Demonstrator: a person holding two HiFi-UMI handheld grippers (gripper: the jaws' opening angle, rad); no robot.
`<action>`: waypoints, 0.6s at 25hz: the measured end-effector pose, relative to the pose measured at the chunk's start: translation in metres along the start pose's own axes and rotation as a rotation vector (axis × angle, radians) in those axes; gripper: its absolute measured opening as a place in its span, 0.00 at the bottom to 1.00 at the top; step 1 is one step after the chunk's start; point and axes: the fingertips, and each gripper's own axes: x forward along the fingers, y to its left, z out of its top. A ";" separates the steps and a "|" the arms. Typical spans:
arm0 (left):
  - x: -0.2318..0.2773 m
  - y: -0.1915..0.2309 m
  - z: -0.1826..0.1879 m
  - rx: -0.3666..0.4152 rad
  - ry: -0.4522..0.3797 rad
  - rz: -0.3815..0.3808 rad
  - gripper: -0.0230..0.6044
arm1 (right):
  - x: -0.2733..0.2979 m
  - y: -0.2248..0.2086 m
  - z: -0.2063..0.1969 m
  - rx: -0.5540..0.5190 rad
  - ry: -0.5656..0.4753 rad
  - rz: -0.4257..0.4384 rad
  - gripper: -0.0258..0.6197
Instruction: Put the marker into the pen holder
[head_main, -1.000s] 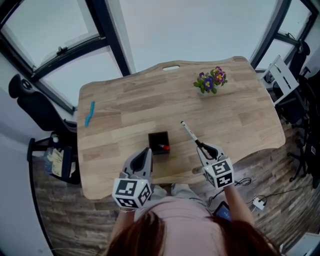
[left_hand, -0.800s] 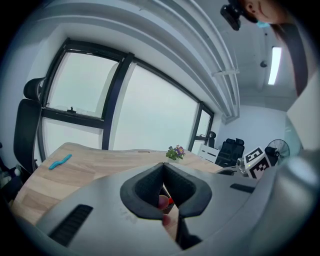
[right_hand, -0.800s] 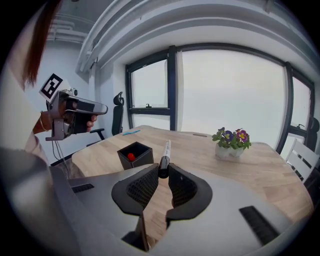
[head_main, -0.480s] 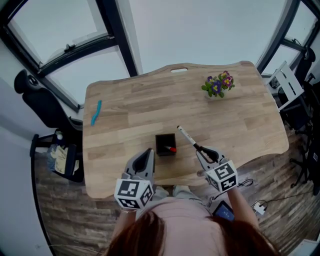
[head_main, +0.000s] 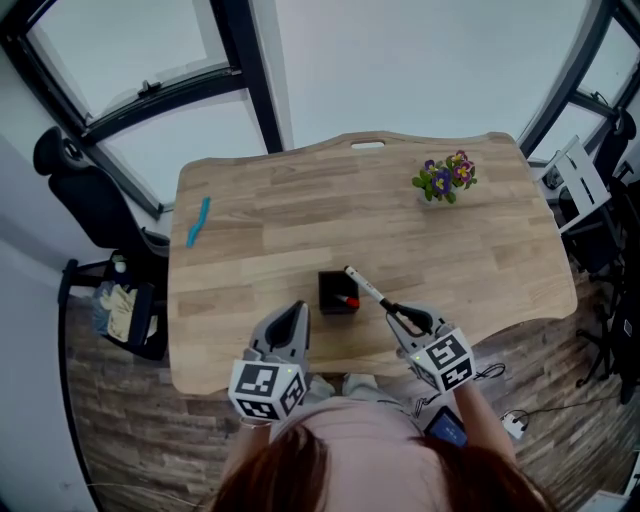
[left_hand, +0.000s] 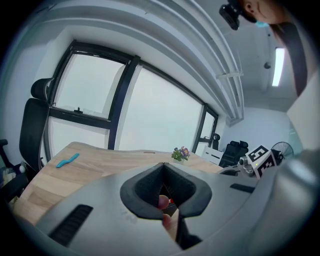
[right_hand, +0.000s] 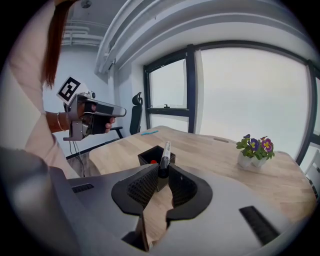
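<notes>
Now then: right gripper (head_main: 396, 313) jaws clenched on the white, black-capped marker (head_main: 365, 287) at frame centre, its tip at the square black pen holder's (head_main: 324, 292) right rim. Left gripper (head_main: 294, 318) jaws pressed together, empty. Next, likely — tilt it upright over the opening, then release.

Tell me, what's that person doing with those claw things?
A person holds a claw in each hand. The right claw grips a marker, aimed at the black pen holder on the wooden table but not yet in it. A red thing already sits inside the holder. The left claw is shut and empty, near the table's edge.
</notes>
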 end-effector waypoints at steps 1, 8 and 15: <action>-0.001 0.001 -0.001 -0.002 0.002 0.002 0.04 | 0.001 0.002 -0.001 -0.004 0.007 0.011 0.13; -0.007 0.007 -0.002 -0.016 0.002 0.017 0.04 | 0.010 0.015 -0.002 -0.042 0.068 0.076 0.13; -0.015 0.016 -0.006 -0.036 -0.001 0.047 0.04 | 0.021 0.017 -0.003 -0.034 0.140 0.123 0.13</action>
